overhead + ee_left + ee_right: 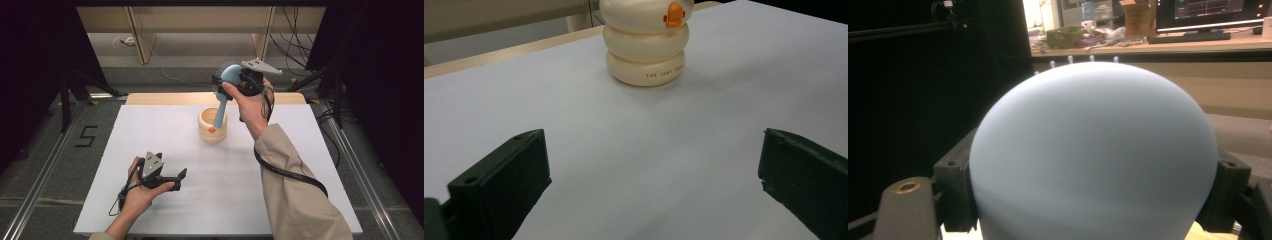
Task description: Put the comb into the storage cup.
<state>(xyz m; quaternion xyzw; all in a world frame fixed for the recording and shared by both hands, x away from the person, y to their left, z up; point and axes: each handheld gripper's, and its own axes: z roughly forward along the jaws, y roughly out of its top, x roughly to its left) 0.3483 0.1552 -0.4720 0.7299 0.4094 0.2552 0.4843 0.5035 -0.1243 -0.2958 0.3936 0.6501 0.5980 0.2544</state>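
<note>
A pale blue hairbrush (226, 82) is held at its rounded head, raised above the far middle of the white table (200, 200). Its handle hangs down and slightly leftward, and the tip is seen in the mouth of a cream ringed holder (212, 131) that stands on the table; whether the tip touches the inside cannot be told. In the right gripper view the smooth back of the brush head (1093, 155) is seen close up, with a few pale bristle tips showing over its top edge, and a black jaw is pressed against each flank of it. The right gripper (239, 80) is thus clamped on the brush head with its jaws set fairly wide, and it is carried by the right hand (248, 102), above and just behind the holder.

The holder is built of three stacked bulging rings, with a small orange beak-like mark on the upper ring and a line of small dark lettering on the lowest one (644, 40).

The left gripper (176, 176) is kept low over the near left part of the table, well apart from the holder. Its two black jaws are spread wide with nothing between them, only bare tabletop, and they are pointed toward the holder
</note>
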